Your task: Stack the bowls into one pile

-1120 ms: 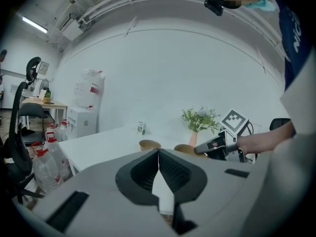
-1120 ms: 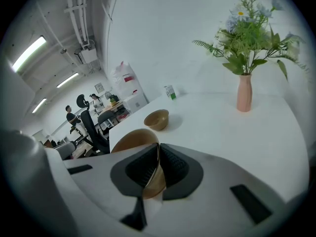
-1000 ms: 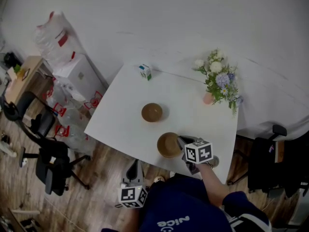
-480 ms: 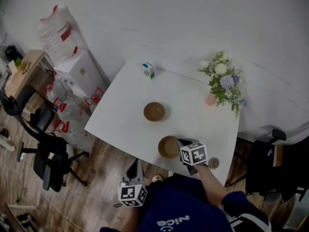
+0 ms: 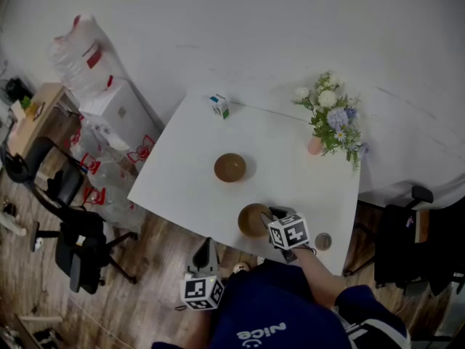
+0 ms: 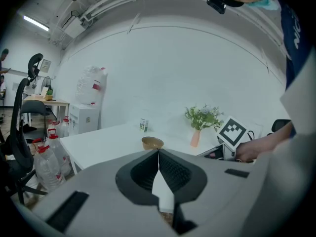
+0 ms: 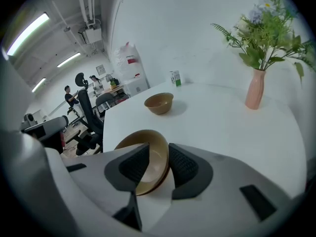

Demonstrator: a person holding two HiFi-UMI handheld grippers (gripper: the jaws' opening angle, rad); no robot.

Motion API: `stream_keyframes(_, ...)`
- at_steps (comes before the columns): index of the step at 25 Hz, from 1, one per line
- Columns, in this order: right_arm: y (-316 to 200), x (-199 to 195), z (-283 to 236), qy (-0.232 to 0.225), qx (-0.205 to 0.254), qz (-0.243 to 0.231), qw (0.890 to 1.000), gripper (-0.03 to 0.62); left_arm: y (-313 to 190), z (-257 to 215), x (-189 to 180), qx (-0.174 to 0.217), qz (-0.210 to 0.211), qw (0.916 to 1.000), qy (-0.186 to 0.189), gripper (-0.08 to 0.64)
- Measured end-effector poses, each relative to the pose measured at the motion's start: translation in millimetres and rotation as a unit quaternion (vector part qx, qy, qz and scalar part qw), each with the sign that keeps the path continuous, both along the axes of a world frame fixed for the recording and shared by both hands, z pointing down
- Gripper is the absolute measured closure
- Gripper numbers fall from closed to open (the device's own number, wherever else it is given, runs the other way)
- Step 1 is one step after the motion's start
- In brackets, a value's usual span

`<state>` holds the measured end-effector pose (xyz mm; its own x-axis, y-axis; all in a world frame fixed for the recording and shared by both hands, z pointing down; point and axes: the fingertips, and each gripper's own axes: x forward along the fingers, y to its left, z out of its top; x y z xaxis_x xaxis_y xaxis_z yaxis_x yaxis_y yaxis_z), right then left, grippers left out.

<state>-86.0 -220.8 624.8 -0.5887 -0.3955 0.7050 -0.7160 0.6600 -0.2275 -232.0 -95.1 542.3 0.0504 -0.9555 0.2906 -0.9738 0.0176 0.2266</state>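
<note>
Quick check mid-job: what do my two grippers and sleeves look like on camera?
The left gripper and right gripper both have pale grey shells with dark ribbed pads set in a V-shaped notch. Each carries a white cube with black square markers. The person wears a dark blue top with white lettering and a matching sleeve.

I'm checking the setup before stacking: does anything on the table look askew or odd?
The near bowl looks tipped rather than flat, its rim between the right gripper's fingers, which have just been opening. It also sits close to the table's near edge. The far bowl and flower vase stand upright.
</note>
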Motion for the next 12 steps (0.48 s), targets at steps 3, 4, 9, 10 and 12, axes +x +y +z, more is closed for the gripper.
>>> stream_keyframes(3, -2, 0, -11, -0.010, 0.021, 0.003, 1.000, 0.437, 0, 0, -1, -0.001, -0.001, 1.0000, 0.000, 0.541)
stream_keyframes(4, -3, 0, -15, -0.018, 0.026, 0.003, 0.999, 0.437, 0, 0, -1, -0.001, -0.001, 1.0000, 0.001, 0.541)
stream_keyframes(9, -8, 3, -38, -0.062, 0.045, 0.017, 0.997, 0.437, -6, -2, -2, 0.001, 0.002, 0.9999, 0.013, 0.541)
stream_keyframes(10, -9, 5, -44, -0.070, 0.052, 0.023, 0.996, 0.437, -9, -3, -2, 0.002, 0.003, 0.9999, 0.016, 0.541)
stream_keyframes(12, -12, 9, -57, -0.087, 0.071, 0.031, 0.993, 0.437, -17, -5, -3, 0.004, 0.006, 0.9998, 0.021, 0.541)
